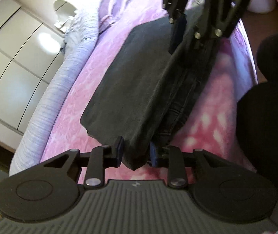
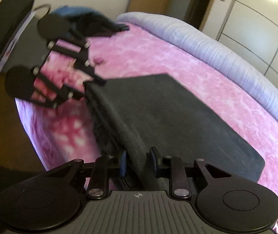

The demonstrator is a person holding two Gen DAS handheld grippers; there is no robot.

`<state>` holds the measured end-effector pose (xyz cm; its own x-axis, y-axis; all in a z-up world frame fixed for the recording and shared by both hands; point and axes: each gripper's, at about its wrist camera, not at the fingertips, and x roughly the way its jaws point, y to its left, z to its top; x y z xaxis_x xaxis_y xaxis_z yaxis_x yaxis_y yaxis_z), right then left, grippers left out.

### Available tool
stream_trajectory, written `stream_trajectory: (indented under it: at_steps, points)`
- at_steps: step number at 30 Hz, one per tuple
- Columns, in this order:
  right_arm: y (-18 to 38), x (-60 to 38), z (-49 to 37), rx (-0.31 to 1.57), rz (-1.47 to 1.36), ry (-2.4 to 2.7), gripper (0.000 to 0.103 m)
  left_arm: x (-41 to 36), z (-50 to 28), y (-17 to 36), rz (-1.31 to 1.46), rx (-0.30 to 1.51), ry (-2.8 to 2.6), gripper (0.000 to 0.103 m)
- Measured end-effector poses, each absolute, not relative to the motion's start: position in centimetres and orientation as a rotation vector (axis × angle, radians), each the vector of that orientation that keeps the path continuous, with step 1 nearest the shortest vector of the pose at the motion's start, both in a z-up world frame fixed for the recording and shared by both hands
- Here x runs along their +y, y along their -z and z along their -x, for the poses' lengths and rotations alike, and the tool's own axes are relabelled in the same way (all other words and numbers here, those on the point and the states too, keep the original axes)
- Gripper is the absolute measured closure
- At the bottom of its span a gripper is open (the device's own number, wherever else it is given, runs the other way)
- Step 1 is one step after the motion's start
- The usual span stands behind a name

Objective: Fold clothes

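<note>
A dark grey pair of trousers (image 1: 139,81) lies folded lengthwise on the pink bedspread (image 1: 92,89), with a stitched seam showing along its right edge. My left gripper (image 1: 137,152) is shut on the near corner of the fold, a pad pressing on each side. At the far end, my right gripper (image 1: 187,29) clamps the same folded edge. In the right wrist view the right gripper (image 2: 139,161) pinches the raised fold of the trousers (image 2: 177,113), and the left gripper (image 2: 92,83) holds the far corner. The folded edge runs taut between them.
A rolled lilac quilt (image 1: 61,89) lines the bed's far side, in front of white wardrobe doors (image 1: 12,58). A dark and blue heap of clothes (image 2: 96,23) sits at the bed's end. A person's dark clothing (image 1: 265,117) stands beside the bed edge. Wooden floor (image 2: 2,117) lies beyond.
</note>
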<state>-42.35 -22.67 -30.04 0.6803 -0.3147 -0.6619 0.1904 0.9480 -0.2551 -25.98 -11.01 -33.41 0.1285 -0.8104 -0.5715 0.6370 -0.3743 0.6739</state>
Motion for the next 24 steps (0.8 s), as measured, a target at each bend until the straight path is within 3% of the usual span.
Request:
stream_trajectory:
  at_steps: [3, 5, 7, 8, 14, 20, 22, 24]
  points:
    - [30.2, -21.8, 42.6, 0.786, 0.225, 0.303, 0.078, -11.2, 26.1, 33.0, -1.195, -0.178, 1.529, 0.078]
    - [29.7, -20.5, 43.4, 0.776, 0.310, 0.316, 0.066, -11.3, 26.2, 32.8, -1.198, -0.169, 1.522, 0.078]
    - [29.9, -19.3, 44.0, 0.789, 0.389, 0.310, 0.042, -11.3, 26.3, 32.6, -1.196, -0.157, 1.521, 0.078]
    - [30.2, -18.9, 44.2, 0.803, 0.427, 0.306, 0.040, -11.4, 26.3, 32.6, -1.195, -0.153, 1.520, 0.078]
    - [34.8, -18.5, 43.5, 0.992, 0.642, 0.315, 0.039, -11.3, 26.7, 32.3, -1.202, -0.121, 1.516, 0.078]
    - [36.4, -19.1, 42.0, 1.007, 0.732, 0.294, 0.039, -11.1, 26.8, 32.3, -1.196, -0.115, 1.510, 0.077]
    - [36.2, -19.5, 41.7, 1.007, 0.714, 0.287, 0.041, -11.1, 26.8, 32.3, -1.190, -0.121, 1.496, 0.070]
    - [35.9, -19.8, 41.6, 1.004, 0.686, 0.284, 0.051, -11.4, 26.6, 32.3, -1.185, -0.130, 1.477, 0.061]
